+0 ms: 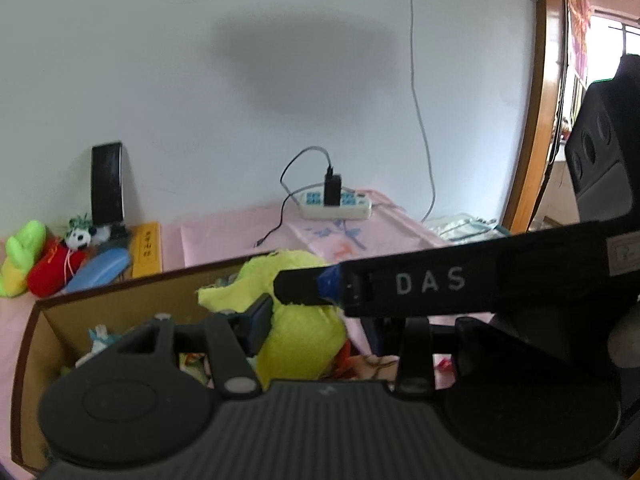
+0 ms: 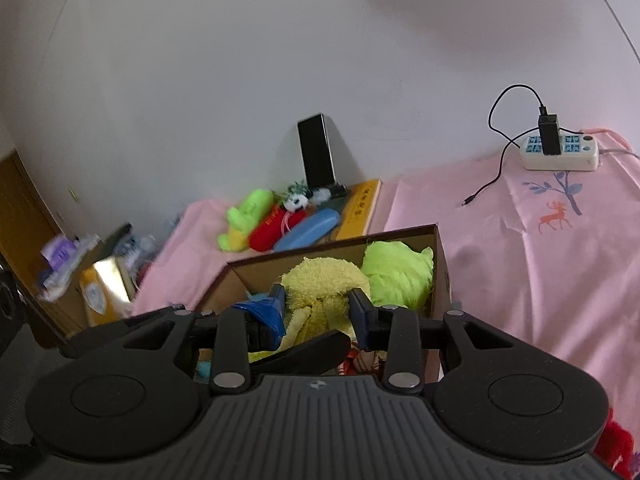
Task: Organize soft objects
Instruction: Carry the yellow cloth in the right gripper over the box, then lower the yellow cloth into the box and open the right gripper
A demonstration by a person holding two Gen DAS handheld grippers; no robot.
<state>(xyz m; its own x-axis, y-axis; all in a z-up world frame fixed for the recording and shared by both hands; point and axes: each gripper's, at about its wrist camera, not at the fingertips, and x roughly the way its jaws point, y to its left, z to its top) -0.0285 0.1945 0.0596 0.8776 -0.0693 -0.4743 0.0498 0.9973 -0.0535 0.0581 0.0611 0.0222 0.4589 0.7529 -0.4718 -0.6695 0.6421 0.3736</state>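
Note:
A brown cardboard box stands on the pink bed and holds soft toys. My right gripper is over the box with its fingers around a pale yellow plush. A bright green plush lies beside it in the box. In the left wrist view the box holds a yellow-green plush. My left gripper's left finger touches that plush; its right finger is hidden behind the other gripper's black arm. More soft toys lie by the wall.
A black phone leans on the wall behind a small panda toy and a yellow book. A power strip with a charger and cable sits on the pink sheet. A cluttered stand is at left.

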